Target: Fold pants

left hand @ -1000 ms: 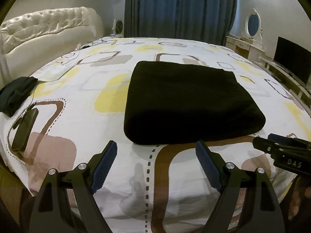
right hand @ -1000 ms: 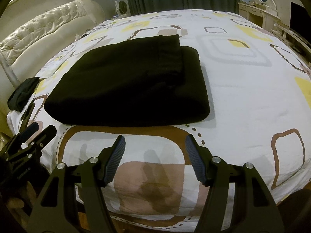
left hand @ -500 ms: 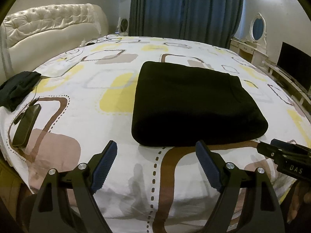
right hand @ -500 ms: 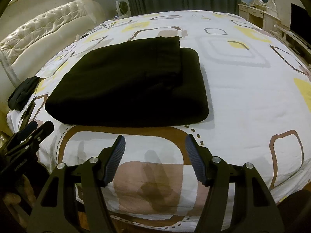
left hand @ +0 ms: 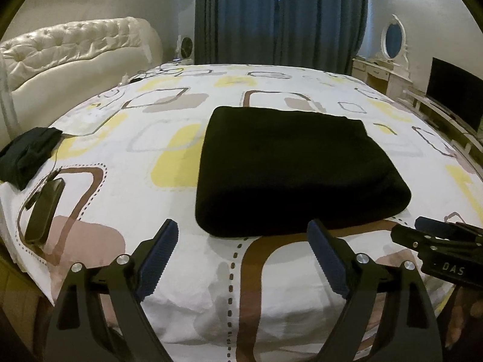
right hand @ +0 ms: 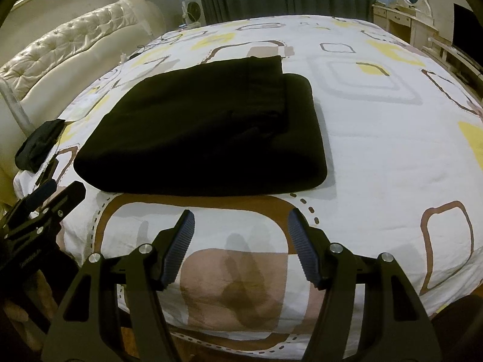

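The black pants [left hand: 289, 169] lie folded into a thick flat rectangle on the patterned bedsheet [left hand: 126, 163]; in the right wrist view the pants [right hand: 205, 138] show a shorter top layer ending before the right fold. My left gripper [left hand: 243, 229] hovers just short of the pants' near edge, its jaws opening wider with nothing between them. My right gripper [right hand: 240, 220] hangs over the bare sheet in front of the pants, open and empty. Each gripper shows at the edge of the other's view.
A dark cloth bundle [left hand: 27, 154] and a phone on a cable [left hand: 45, 208] lie at the bed's left edge. A tufted cream headboard [left hand: 66, 48] stands at left, blue curtains [left hand: 280, 15] behind, a dresser with oval mirror [left hand: 389, 60] and a TV [left hand: 452, 96] at right.
The left wrist view has shifted slightly, so the pants sit a little further right and lower in it. Its fingers stand a bit wider apart. The right gripper has kept still.
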A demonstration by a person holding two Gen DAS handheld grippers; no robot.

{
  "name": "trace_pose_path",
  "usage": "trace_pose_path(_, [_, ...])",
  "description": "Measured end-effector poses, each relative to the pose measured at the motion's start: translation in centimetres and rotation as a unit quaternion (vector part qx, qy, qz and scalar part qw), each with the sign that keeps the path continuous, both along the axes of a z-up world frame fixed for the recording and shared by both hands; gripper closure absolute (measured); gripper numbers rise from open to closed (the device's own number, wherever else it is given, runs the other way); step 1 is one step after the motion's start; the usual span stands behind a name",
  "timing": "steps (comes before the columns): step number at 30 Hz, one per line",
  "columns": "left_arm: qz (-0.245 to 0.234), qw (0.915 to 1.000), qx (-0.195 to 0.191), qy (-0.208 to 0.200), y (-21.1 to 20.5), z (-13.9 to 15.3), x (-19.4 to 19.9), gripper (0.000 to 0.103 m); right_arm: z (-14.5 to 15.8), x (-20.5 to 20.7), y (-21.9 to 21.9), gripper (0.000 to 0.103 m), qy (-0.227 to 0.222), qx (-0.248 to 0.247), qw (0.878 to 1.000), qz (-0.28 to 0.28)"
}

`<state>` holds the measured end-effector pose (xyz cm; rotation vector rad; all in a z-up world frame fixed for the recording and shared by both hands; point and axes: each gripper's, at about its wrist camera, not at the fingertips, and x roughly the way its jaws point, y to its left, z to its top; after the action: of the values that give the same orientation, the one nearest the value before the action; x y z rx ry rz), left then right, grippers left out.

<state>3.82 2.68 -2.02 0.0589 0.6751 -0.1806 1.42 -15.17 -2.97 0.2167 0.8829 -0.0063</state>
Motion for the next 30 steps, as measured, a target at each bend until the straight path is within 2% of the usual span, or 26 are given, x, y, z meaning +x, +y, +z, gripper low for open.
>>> trace_pose_path(5, [-0.009, 0.9999, -0.01, 0.0, -0.1, 0.4, 0.0, 0.017, 0.1, 0.0, -0.1, 0.038, -0.002, 0.002, 1.0, 0.002])
trace_pose_path(8, [-0.001, 0.9997, -0.023, 0.001, 0.1, 0.6, 0.1, 0.016, 0.1, -0.1, -0.1, 0.031, -0.004, 0.005, 1.0, 0.003])
trace_pose_path(13, [0.013, 0.9987, -0.046, 0.02, 0.7, 0.5, 0.8, 0.016, 0.2, -0.1, 0.0, 0.031, -0.004, 0.005, 1.0, 0.004])
trace_pose_path(19, [0.003, 0.9989, -0.041, 0.023, 0.3, 0.1, 1.0, 0.016, 0.2, -0.1, 0.0, 0.031, -0.004, 0.004, 1.0, 0.005])
trace_pose_path(30, [-0.043, 0.9988, -0.022, -0.003, -1.5, 0.9, 0.6, 0.016, 0.2, -0.1, 0.0, 0.031, -0.004, 0.005, 1.0, 0.005])
